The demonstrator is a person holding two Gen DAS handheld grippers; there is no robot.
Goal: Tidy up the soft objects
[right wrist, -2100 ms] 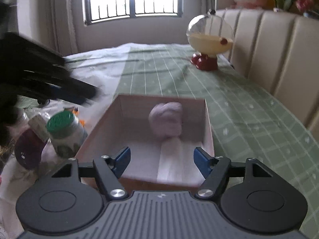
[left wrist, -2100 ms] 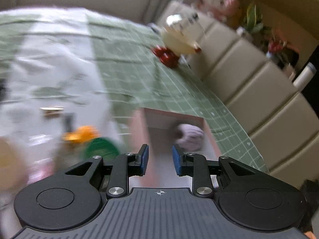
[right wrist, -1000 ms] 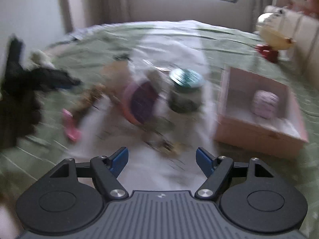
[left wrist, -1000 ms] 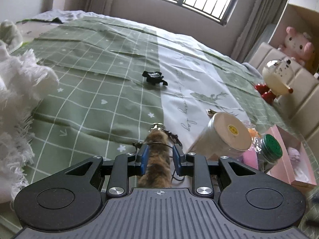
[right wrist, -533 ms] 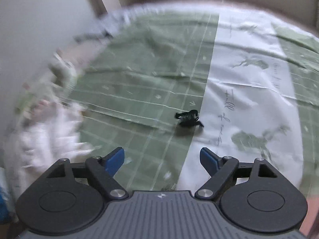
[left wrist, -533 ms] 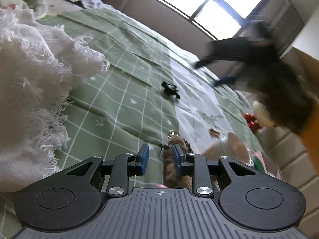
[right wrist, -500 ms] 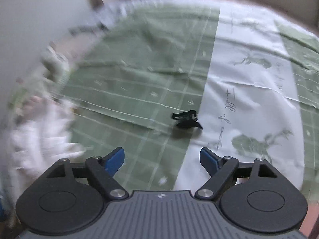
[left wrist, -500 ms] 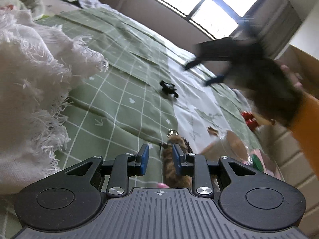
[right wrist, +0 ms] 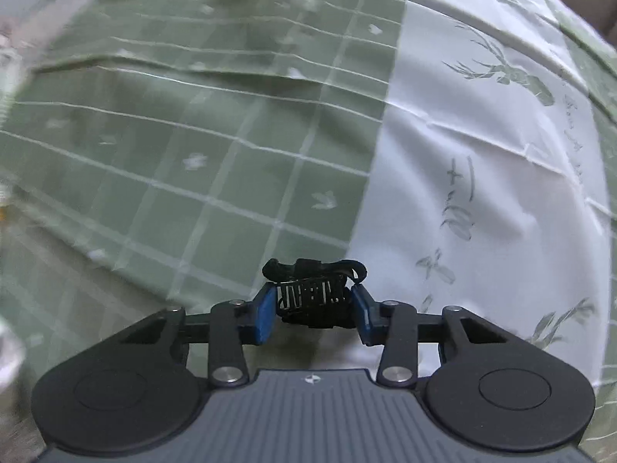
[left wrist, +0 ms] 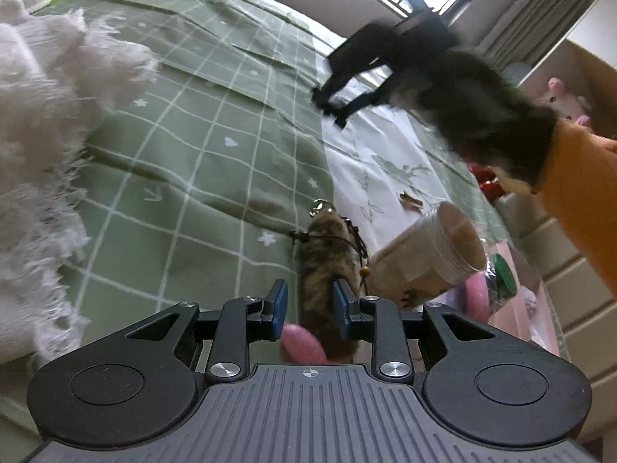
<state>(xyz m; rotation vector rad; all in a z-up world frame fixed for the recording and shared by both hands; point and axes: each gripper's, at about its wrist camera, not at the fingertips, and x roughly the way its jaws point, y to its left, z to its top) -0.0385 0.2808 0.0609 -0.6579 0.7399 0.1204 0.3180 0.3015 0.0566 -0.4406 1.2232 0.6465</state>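
We had the small black strap-like item (right wrist: 314, 295) lying on the bed (right wrist: 193, 146), right on the seam where the green checked cloth meets the white printed panel, and the right tool (right wrist: 313, 310) sat low over it with one blue pad at each side of the bundle, drawn in narrow; whether the pads already pressed it or only framed it we could not tell. Well away from that item, toward the headboard side, the brown furry keychain toy (left wrist: 327, 247) lay on the bed between the blue pads of the left tool (left wrist: 310, 306), which stood narrow with a sliver of gap on one side, so we could not say it gripped; a pink piece (left wrist: 302, 345) lay just under the pads, and a tipped paper cup (left wrist: 428, 249) lay beside the toy

We judged the risks as these: the black item is loose and floppy, so a lift could catch only a loop and let the rest trail or slip; the bedsheet could be pinched with it

Only the left wrist view showed the cup, the white fringed throw (left wrist: 46, 123) and the blurred right tool from outside; only the right wrist view showed the pads around the black item
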